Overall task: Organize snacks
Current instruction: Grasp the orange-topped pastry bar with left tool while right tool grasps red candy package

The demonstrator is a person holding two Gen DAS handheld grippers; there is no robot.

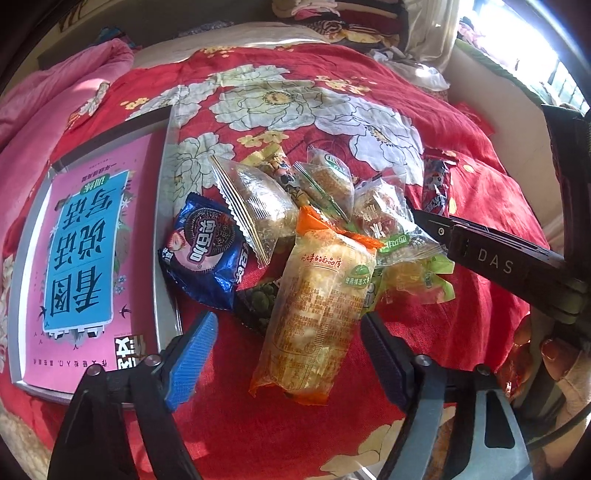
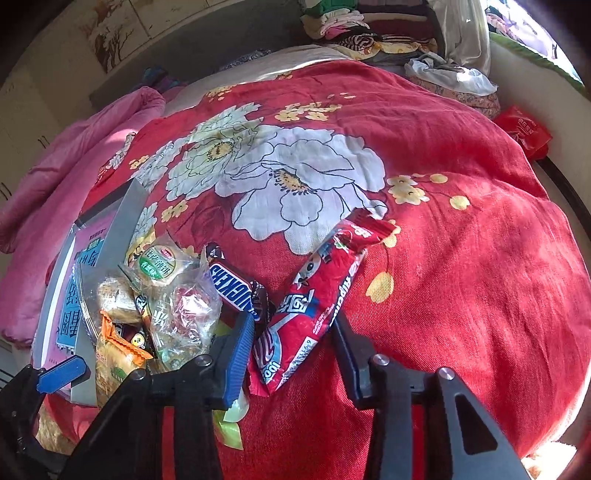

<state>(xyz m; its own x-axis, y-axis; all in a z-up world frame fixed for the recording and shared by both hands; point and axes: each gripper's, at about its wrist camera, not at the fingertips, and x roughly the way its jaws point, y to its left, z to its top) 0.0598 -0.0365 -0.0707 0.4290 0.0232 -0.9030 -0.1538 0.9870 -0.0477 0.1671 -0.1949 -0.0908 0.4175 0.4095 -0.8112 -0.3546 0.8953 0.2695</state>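
Observation:
A heap of wrapped snacks lies on the red floral bedcover (image 2: 461,240). My left gripper (image 1: 290,317) stands open astride a long orange-ended pastry pack (image 1: 317,306), with a gap at the blue left pad. A blue Oreo pack (image 1: 203,251) and clear cake packs (image 1: 255,206) lie just beyond. My right gripper (image 2: 293,321) is shut on a red cartoon snack pack (image 2: 303,314), both pads against its sides. A Snickers bar (image 2: 236,291) lies to the left of that pack. One finger of the right gripper (image 1: 480,251) shows in the left wrist view.
A grey tray (image 1: 168,258) holding a pink book (image 1: 85,258) lies left of the heap. A pink quilt (image 1: 44,110) is bunched at far left. Folded clothes (image 2: 369,29) are stacked at the bed's far end, and a red bag (image 2: 524,129) lies at the right.

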